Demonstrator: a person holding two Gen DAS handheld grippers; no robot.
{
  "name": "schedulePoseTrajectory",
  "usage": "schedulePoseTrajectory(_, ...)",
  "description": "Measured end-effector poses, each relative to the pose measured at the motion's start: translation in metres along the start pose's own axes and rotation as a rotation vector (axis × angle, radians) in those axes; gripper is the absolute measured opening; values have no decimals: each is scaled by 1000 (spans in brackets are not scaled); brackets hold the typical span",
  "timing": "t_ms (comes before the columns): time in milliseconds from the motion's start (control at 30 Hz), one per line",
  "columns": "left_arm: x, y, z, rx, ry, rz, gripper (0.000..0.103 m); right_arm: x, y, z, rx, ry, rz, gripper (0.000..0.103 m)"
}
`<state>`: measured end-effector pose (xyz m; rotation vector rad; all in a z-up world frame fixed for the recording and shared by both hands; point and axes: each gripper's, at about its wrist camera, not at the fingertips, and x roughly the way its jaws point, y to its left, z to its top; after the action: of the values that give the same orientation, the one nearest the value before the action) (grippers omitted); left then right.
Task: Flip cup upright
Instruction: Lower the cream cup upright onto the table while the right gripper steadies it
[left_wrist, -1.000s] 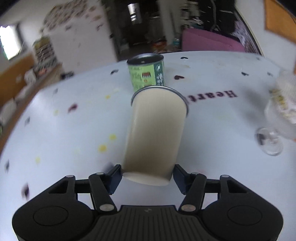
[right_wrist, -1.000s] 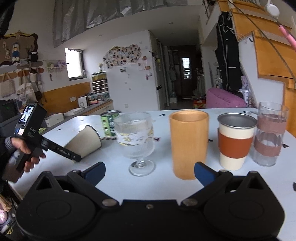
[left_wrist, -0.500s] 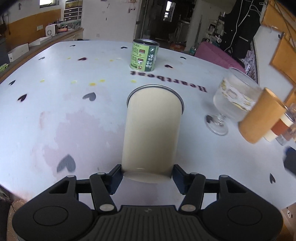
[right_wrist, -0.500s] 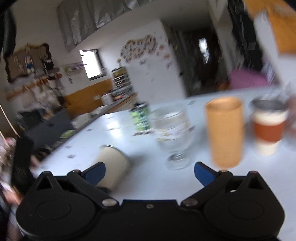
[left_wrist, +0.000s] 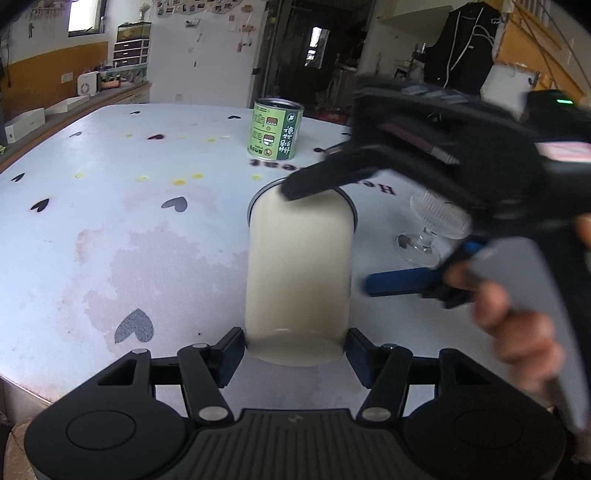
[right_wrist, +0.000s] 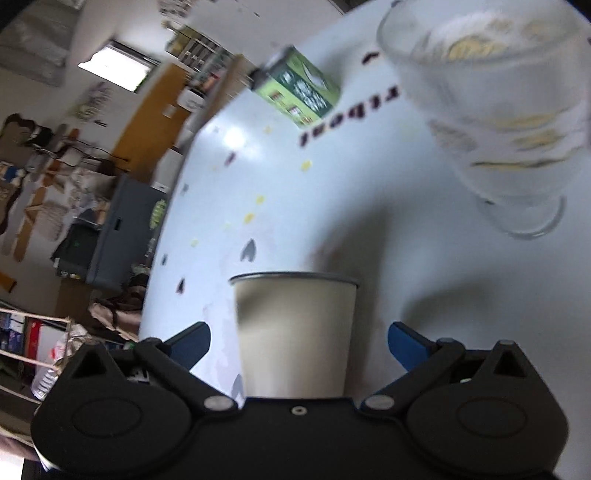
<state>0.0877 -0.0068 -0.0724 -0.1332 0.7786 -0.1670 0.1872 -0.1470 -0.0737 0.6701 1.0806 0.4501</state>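
- Your right hand-held gripper (right_wrist: 298, 341) has swung in since a second ago, fingers spread wide around the cup (left_wrist: 299, 266).
- Your left hand-held gripper (left_wrist: 295, 350) clamps the cup's base; it lies tilted over the bench (left_wrist: 110, 221).
- Handover step: squeeze the right one shut next, then let go left.

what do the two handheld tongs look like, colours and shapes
Both tongs are matte black plastic with two round discs, silver pivot screws and blue finger pads. The left tongs have a ribbed centre plate. The right tongs, seen from the left wrist camera, carry a green indicator light and a pale grey handle.
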Motion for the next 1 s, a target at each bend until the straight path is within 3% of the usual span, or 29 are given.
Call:
schedulePoseTrajectory(67, -3, 1, -3, 23, -15, -13, 61, 10, 3, 3, -2, 18, -11, 102)
schedulePoseTrajectory(133, -5, 3, -4, 38, -29, -25, 61, 13, 7, 6, -35, 22, -20, 94)
schedulePoseTrajectory(200, -7, 6, -5, 46, -42, -47, 61, 15, 14, 8, -75, 29, -26, 80)
schedulePoseTrajectory(300, -8, 9, -7, 56, -67, -61, 61, 12, 24, 7, -153, 9, -26, 77)
schedulePoseTrajectory(500, -9, 16, -9, 59, -113, -123, 61, -16, 39, -13, -392, -159, -51, 77)
schedulePoseTrajectory(733, -9, 31, -12, 42, -157, -133, 61, -45, 51, -55, -730, -438, -199, 77)
schedulePoseTrajectory(900, -14, 51, -19, 7, -182, -91, 61, -55, 46, -87, -845, -509, -244, 77)
schedulePoseTrajectory(1000, -15, 67, -18, -37, -196, -64, 61, -59, 45, -92, -842, -531, -251, 77)
